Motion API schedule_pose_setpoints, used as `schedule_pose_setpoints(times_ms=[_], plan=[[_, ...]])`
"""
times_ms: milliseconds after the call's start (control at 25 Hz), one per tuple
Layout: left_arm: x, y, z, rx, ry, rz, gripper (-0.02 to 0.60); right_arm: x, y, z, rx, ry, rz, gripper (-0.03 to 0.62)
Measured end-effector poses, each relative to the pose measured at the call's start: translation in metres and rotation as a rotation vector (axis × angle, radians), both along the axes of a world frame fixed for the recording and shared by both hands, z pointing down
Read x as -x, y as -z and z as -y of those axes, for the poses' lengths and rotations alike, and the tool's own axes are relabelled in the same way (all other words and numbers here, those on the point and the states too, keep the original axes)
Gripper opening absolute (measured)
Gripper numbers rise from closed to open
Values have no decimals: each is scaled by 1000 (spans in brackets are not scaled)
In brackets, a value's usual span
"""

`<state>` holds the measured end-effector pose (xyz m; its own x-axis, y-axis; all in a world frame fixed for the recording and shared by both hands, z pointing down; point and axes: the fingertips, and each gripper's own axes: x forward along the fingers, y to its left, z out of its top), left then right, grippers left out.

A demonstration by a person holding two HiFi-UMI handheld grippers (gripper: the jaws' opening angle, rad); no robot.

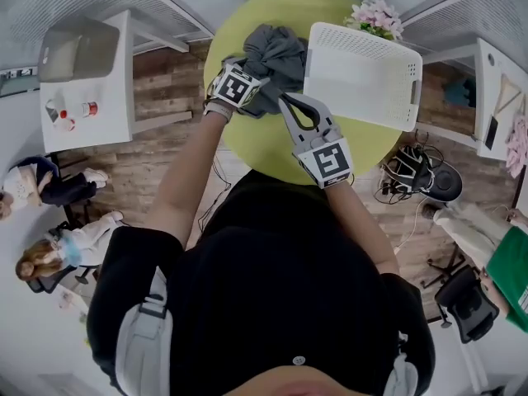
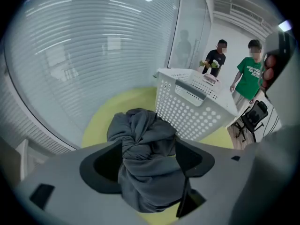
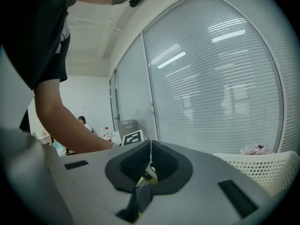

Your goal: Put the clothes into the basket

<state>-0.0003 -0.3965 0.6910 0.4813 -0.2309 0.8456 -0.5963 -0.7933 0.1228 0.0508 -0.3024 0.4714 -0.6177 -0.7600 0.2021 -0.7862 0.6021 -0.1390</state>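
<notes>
Clothes point(image 2: 140, 125) lie bunched between the left gripper's point(image 2: 147, 146) wide-open jaws, the basket point(image 2: 197, 116) just beyond, so a shallow pinch may spill them short, with the right gripper point(image 3: 150, 146) shut.

Clothes point(image 1: 276, 52) are tagged plain dark grey. Basket point(image 1: 363, 81) is marked white, dotted with holes. Surface point(image 1: 247, 143) is logged yellow-green. Flowers point(image 1: 375, 13) are noted pink, floor point(image 1: 165, 97) brown wood planks. Black-and-white square markers are seen on grey left tongs point(image 2: 149, 156) and right tongs point(image 3: 150, 149).
</notes>
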Motion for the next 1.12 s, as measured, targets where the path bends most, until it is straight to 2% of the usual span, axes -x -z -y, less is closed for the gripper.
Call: schedule_pose_setpoints(times_ms=[280, 600, 680, 800, 880, 920, 1040, 1120], plan=[[-3, -55, 21, 103, -32, 102, 404, -3, -8, -1, 24, -26, -9, 26], [8, -109, 35, 120, -29, 207, 420, -14, -19, -8, 70, -79, -9, 25], [8, -115, 38, 128, -20, 195, 422, -15, -23, -7, 80, -88, -11, 26], [-3, -113, 58, 54, -39, 147, 436, -14, -26, -7, 91, -96, -16, 26], [-6, -116, 60, 50, -49, 144, 442, -14, -27, -9, 98, -104, -20, 26], [-7, -119, 59, 62, -49, 143, 443, -14, -28, -11, 100, -105, -25, 26], [-5, -130, 47, 164, -29, 125, 451, -14, -30, -18, 107, -106, -54, 26], [-3, -132, 47, 185, -19, 121, 453, -15, -31, -22, 110, -113, -64, 25]])
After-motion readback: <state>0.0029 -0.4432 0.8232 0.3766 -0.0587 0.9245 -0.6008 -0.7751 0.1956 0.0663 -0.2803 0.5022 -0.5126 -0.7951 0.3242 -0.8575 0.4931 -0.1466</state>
